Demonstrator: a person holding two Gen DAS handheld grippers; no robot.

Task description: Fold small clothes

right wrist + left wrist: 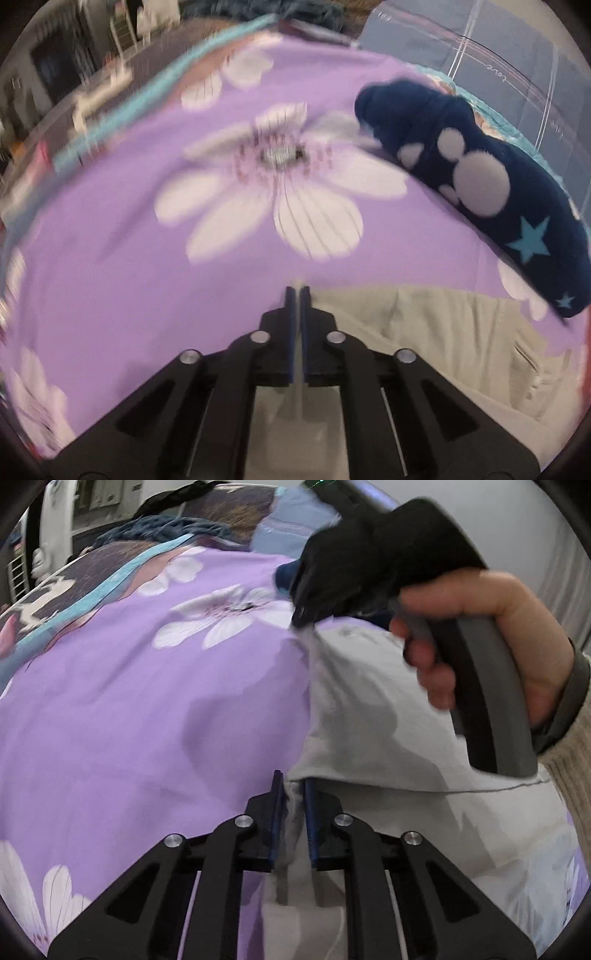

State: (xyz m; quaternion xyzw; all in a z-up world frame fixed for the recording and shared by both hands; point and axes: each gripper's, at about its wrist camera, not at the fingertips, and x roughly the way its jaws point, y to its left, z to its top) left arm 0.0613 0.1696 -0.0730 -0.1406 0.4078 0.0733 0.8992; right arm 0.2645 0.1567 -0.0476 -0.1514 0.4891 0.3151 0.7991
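- Purple floral bedspread (pixel 129 701) fills both views; the pale garment (pixel 369 720) lies on its near right part, with a navy star-patterned sock (pixel 480 184) beyond the garment's far right
- Left gripper (pixel 294 797) pinches the garment's near edge, jaws closed on a fold of cloth
- Right gripper (pixel 296 295) clamps the garment's far edge, jaws all but touching on a thin layer
- Garment's held edge runs straight from one gripper to the other, away from the left wrist camera; both grips sit on it, so neither arm is nearer; my guess is both carry that edge sideways together
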